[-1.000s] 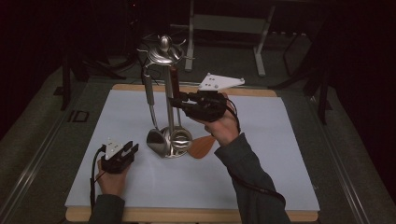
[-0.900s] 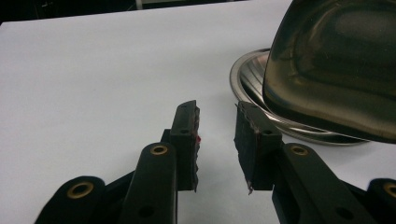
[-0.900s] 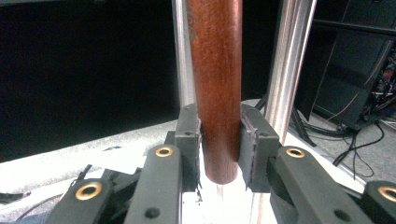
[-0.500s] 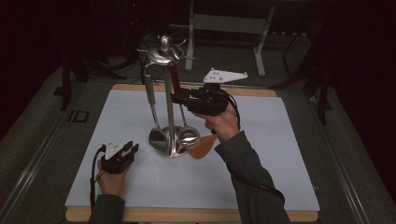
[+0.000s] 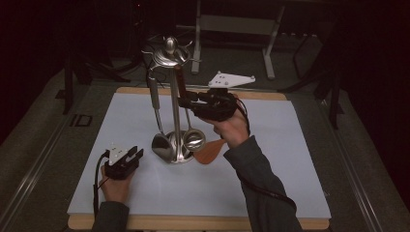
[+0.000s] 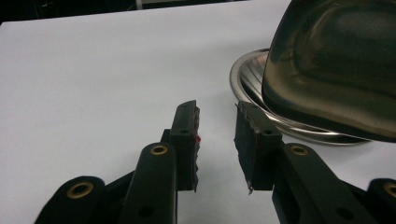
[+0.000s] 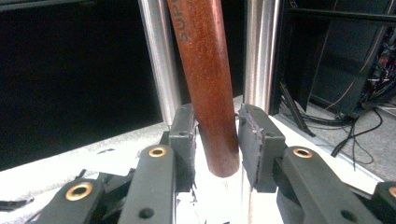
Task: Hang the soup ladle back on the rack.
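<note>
A: Which step is judged to be in hand?

B: The brown wooden handle (image 7: 205, 84) of a spatula is being taken by the right gripper (image 5: 186, 100) beside the chrome utensil stand (image 5: 173, 96). In the right gripper view the handle is seen standing between the two jaws, its rounded end just below the pads; the left pad touches it, while a thin gap seems to be left at the right pad. The jaws are therefore read as closing about the handle but not yet clamped.

A: Where is the spatula placed?

B: In the high view its orange-brown blade (image 5: 210, 152) is seen low on the white table mat (image 5: 290, 159), just beside the stand's round base (image 6: 247, 79), with the handle slanting up toward the hooks at the top. A ladle (image 5: 162, 144) and a smaller spoon (image 5: 194, 139) are hung from the same stand.

A: And the left gripper?

B: The left gripper (image 5: 126, 157) is rested on the mat, near the base, with its jaws parted and nothing held. In its own view the ladle's bowl is seen close at the right.

A: What is called for next?

B: A firm closing on the handle is probably needed first. The spatula would then have to be guided clear of the pole and the hanging utensils, or up onto a hook; which of the two is meant cannot be told. Care is advised, as the ladle and spoon hang close and could be knocked.
</note>
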A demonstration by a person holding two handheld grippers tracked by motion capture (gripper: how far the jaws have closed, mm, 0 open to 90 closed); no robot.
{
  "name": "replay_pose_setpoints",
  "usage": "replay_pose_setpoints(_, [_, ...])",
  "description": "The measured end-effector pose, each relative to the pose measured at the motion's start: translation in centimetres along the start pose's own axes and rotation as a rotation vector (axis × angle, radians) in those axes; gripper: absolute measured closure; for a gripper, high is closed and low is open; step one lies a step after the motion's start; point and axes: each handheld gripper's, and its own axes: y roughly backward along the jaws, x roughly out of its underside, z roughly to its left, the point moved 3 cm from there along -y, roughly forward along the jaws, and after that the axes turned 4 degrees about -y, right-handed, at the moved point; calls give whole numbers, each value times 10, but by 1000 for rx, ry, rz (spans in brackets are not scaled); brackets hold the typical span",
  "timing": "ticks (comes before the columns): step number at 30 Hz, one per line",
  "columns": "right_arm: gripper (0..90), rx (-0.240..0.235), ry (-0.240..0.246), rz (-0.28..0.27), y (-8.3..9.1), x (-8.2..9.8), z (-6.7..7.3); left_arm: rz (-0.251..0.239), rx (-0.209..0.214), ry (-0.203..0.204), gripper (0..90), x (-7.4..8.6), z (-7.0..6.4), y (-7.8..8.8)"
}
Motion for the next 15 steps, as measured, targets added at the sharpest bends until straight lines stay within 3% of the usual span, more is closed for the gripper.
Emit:
replay_pose_setpoints(9, [672,-9,9,5,0,3,2,1,-2,3,696,0,0,0])
replay_pose_setpoints(15, [670,9,41,24,3,3,3,2,-1,2,696,0,0,0])
